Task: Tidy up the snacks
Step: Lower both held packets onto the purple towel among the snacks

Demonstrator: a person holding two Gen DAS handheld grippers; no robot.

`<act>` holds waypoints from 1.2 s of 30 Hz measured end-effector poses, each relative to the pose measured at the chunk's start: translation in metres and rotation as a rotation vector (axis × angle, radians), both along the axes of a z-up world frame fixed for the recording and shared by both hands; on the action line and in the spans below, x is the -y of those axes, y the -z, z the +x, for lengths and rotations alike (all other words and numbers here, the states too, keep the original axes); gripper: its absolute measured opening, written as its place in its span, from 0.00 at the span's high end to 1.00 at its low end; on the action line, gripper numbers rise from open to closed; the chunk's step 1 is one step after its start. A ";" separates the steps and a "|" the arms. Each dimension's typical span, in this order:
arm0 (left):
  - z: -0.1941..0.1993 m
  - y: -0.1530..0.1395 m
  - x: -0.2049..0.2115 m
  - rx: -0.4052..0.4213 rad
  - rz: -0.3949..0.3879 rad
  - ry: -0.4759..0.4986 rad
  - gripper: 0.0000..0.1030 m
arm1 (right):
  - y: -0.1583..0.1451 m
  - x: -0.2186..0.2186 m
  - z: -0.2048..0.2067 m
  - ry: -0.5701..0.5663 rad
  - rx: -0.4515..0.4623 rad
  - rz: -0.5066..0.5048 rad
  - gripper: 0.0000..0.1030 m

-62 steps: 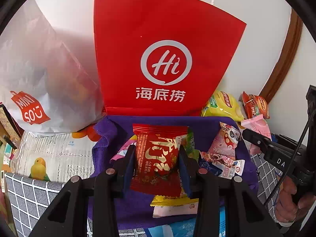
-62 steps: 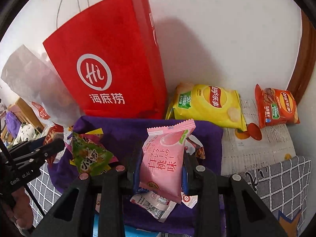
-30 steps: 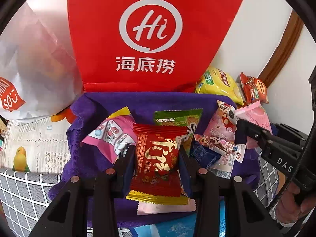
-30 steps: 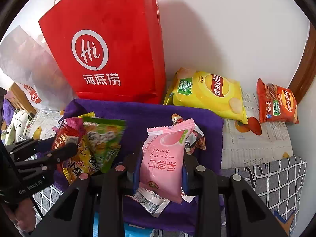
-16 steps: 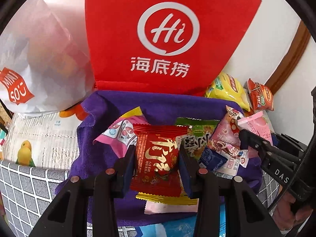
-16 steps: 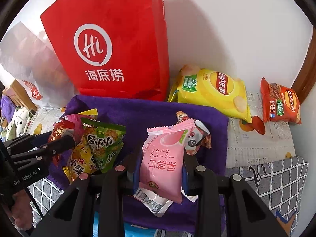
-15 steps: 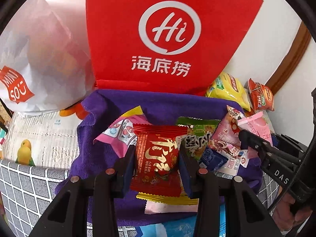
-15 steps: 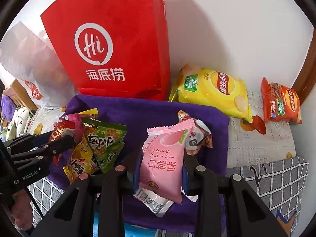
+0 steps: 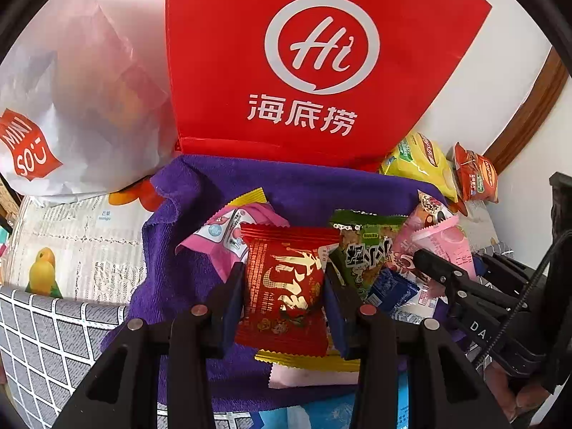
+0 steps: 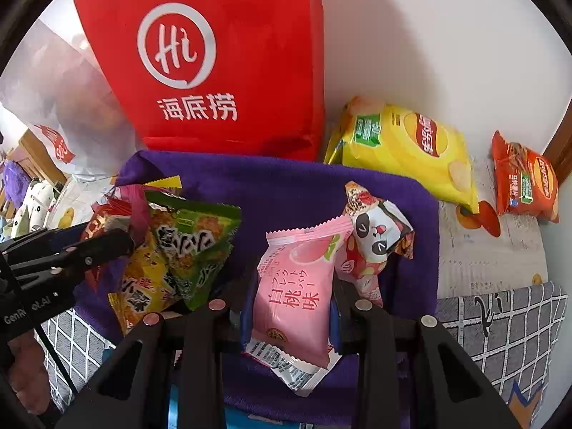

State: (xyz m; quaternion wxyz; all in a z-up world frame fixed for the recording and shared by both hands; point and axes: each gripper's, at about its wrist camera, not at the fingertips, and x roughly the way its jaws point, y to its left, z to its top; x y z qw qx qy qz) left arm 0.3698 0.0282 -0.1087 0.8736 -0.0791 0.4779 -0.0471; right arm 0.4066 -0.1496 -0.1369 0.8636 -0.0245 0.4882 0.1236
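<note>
Jaws of the left gripper (image 9: 284, 287) are clamped on a red snack packet (image 9: 286, 286) with gold lettering, held upright above the near half of a purple cloth (image 9: 221, 186). Across the same cloth, the right gripper (image 10: 291, 307) pinches a pink peach-flavoured packet (image 10: 296, 286) between its closed fingers, also upright, over the cloth's near right part.

Loose snacks crowd the cloth around both tools. A green packet (image 9: 364, 254) lies just beside the red one, on the side toward the right gripper, touching a small blue packet (image 9: 391, 287). A pink-and-white packet (image 9: 221, 236) lies on the red one's other side, with a yellow corner showing behind it. A panda-print packet (image 10: 375, 236) rests against the pink peach packet, toward the cloth's right edge. A yellow packet (image 10: 143, 286) sits under the green one in the right wrist view.

At the cloth's far edge stands a red paper bag (image 9: 314, 64) with a white "Hi" logo, against a white wall. A translucent white plastic bag (image 9: 71, 100) sits beside it at the far left corner. Beyond the cloth's far right corner lie a yellow chip bag (image 10: 404, 143) and, near it but apart, a small orange chip bag (image 10: 525, 182), both on a printed mat (image 10: 493, 250).
</note>
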 end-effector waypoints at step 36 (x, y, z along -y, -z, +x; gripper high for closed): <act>0.001 0.007 0.009 -0.020 0.018 0.023 0.50 | 0.009 0.012 0.004 0.031 -0.030 -0.028 0.50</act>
